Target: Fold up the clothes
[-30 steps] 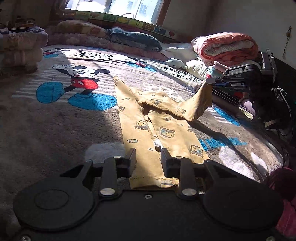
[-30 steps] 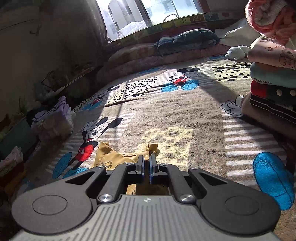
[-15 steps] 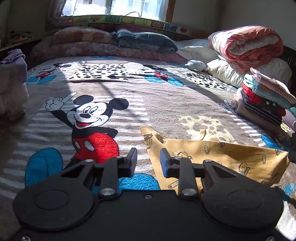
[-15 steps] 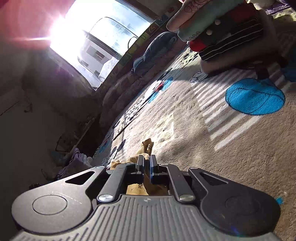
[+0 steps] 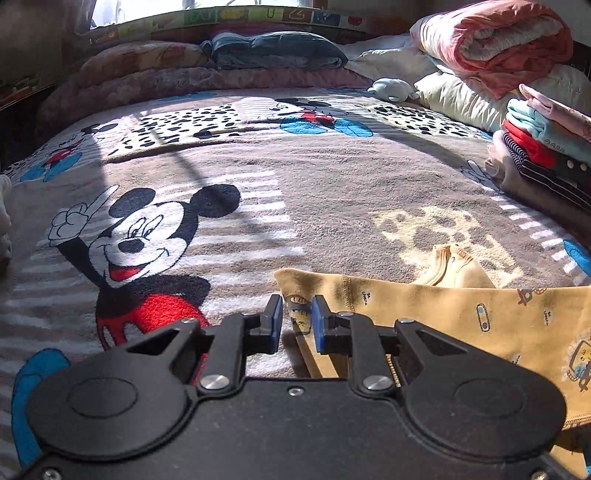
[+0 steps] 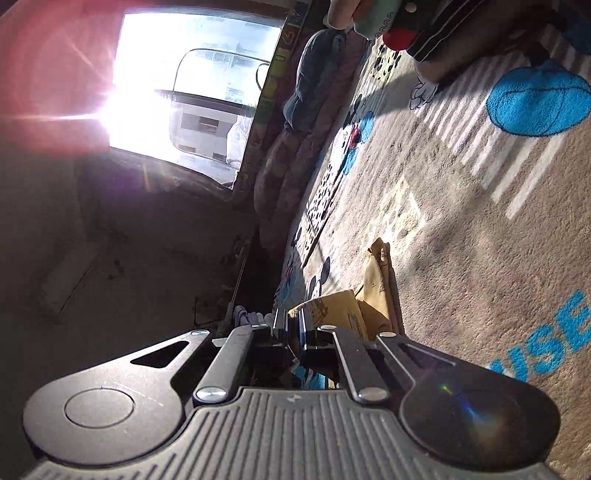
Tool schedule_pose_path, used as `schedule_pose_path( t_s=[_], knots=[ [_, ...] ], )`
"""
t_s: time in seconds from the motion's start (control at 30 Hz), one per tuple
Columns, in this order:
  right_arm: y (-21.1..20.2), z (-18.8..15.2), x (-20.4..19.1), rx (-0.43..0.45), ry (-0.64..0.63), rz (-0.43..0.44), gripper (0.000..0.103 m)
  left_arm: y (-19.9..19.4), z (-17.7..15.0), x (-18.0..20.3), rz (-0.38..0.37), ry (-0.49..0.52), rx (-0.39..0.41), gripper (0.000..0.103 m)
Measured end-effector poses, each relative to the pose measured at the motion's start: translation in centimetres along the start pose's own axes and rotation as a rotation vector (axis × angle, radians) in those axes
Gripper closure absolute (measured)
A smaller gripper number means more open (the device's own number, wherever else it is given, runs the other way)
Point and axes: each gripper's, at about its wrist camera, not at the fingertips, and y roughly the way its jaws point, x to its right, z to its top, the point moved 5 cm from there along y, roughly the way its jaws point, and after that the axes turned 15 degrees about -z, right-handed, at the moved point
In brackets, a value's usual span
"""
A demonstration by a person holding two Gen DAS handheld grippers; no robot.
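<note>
Yellow printed children's pants [image 5: 461, 317] lie on the Mickey Mouse blanket [image 5: 332, 177], stretching from the centre to the right edge of the left wrist view. My left gripper [image 5: 297, 323] is open, low over the blanket, with the pants' near-left corner lying between its fingertips. In the right wrist view, which is rolled far sideways, my right gripper [image 6: 291, 326] is shut on a fold of the same pants [image 6: 340, 314], and the rest of the fabric bunches just beyond the fingers.
A stack of folded clothes [image 5: 539, 155] sits at the right of the bed, also seen in the right wrist view as the stack [image 6: 417, 26]. A rolled pink quilt [image 5: 495, 40] and pillows [image 5: 273, 51] line the back. A bright window [image 6: 192, 85] glares.
My left gripper has travelled from the pants' near end to a corner at the other end, staying open. The right gripper has rolled sideways and lowered, still clamped on the fabric.
</note>
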Motion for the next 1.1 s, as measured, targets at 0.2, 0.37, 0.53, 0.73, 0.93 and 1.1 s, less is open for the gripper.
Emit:
schedule_pose_path(
  t_s=[0.2, 0.37, 0.53, 0.73, 0.93, 1.1],
  knots=[
    [-0.1, -1.7, 1.0, -0.009, -0.032, -0.060, 0.095, 1.7, 0.6, -0.3, 0.005, 0.012, -0.032, 0.087],
    [-0.4, -2.1, 0.9, 0.016, -0.104, -0.107, 0.095, 0.6, 1.4, 0.1, 0.028, 0.023, -0.020, 0.087],
    [-0.7, -1.1, -0.2, 0.048, -0.183, -0.138, 0.095, -2.3, 0.3, 2.5, -0.063, 0.003, 0.012, 0.087],
    [-1.5, -0.4, -3.3, 0.101, -0.308, -0.159, 0.095, 0.2, -2.0, 2.6, -0.090, -0.045, -0.076, 0.087],
    [-2.1, -3.5, -8.3, 0.115, -0.588, -0.180, 0.095, -8.6, -3.4, 0.9, -0.143, -0.313, 0.164, 0.086],
    [-1.4, -8.8, -11.4, 0.091, -0.842, -0.200, 0.095, -14.8, -8.2, 0.4, -0.215, -0.529, 0.317, 0.076]
  ],
)
